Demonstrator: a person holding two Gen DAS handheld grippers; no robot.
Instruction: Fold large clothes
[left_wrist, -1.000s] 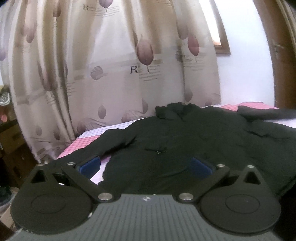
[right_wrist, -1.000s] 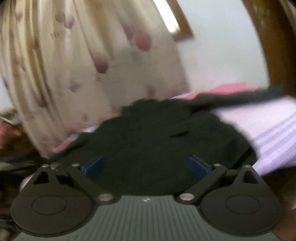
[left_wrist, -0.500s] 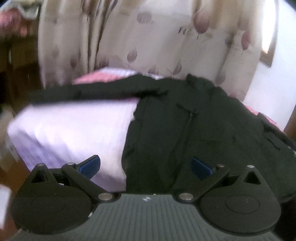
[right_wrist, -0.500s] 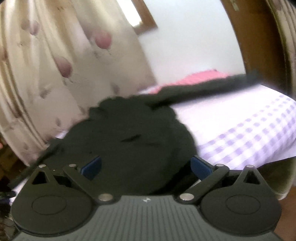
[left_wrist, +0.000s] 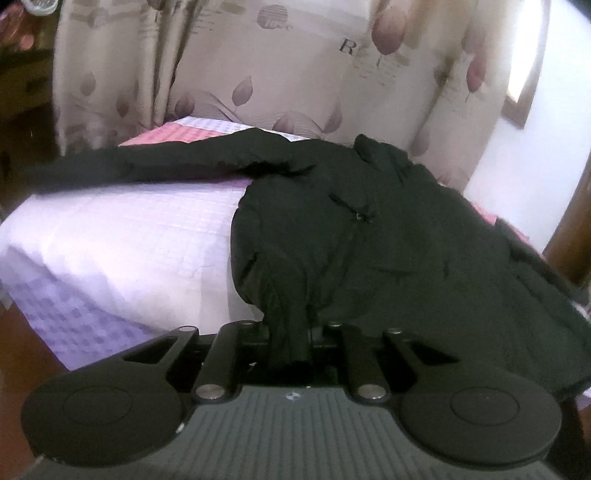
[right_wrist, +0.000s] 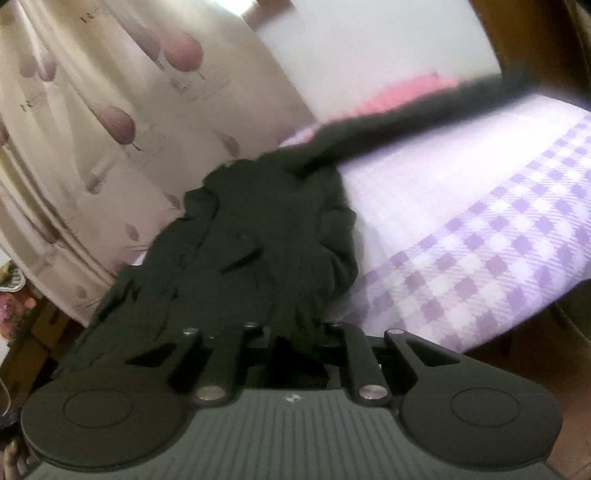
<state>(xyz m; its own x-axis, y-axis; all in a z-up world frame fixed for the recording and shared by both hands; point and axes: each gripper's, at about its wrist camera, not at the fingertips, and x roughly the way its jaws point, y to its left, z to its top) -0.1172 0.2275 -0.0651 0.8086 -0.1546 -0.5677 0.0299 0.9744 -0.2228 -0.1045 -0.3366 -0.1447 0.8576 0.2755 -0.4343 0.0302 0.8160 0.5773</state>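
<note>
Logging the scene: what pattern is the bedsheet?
Purple-and-white check on the bedsheet, clearest in the right wrist view.

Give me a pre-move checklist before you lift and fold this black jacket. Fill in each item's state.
1. Left claw shut on the black jacket: ok, fabric is bunched between its fingers.
2. Right claw shut on the jacket: ok, dark cloth is pinched there too.
3. Both grips at the hem nearest the cameras: ok.
4. Zip closed down the front: cannot tell, fabric too dark.
5. Sleeves laid out: ok, one sleeve stretches across the checked bedsheet, the other sleeve likewise.
6. Jacket body flat: not ok, it is wrinkled and gathered near both claws.
</note>
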